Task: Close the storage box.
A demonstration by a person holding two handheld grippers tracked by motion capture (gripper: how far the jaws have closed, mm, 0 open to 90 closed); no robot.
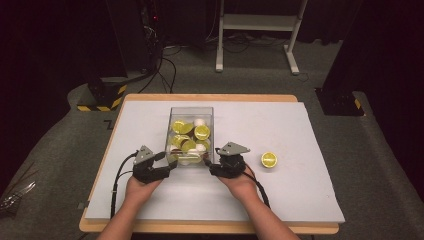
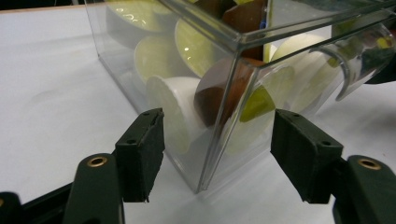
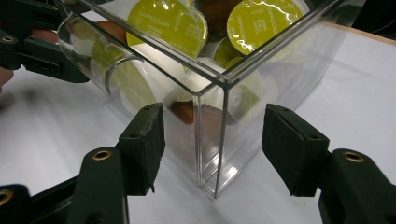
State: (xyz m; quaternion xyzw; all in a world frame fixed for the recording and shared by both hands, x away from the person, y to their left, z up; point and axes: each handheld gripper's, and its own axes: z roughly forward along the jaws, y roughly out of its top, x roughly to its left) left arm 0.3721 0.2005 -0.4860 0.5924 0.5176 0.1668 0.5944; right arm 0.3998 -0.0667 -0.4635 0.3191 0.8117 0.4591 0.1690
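At the near edge of the white table the person's 2 forearms come in, each hand carrying a gripper. The left gripper sits at the near-left corner of the clear plastic box, and the right gripper sits at its near-right corner — a mirrored pose that suits steadying, lifting or sliding the box with both hands at once.

In the left gripper view the jaws stand apart, 1 pad just off the box's long wall and the other off its end wall, with the vertical corner edge between them; a gap shows on each side, so nothing is clamped. The right gripper view shows the same: pads spread to either side of the corner, none pressing on the plastic. Straddling a corner rather than a flat wall probably gives each tool 2 faces to bear on.

The box rests on the table centre, just beyond the grippers, its long axis running near to far. It is filled with coffee capsules — yellow-green foil lids, some white, some brown — lying at loose angles, and a curved clear handle sticks out from the near end wall.

To the right of the right gripper, a single yellow-green capsule lies alone on the table, apart from the box.
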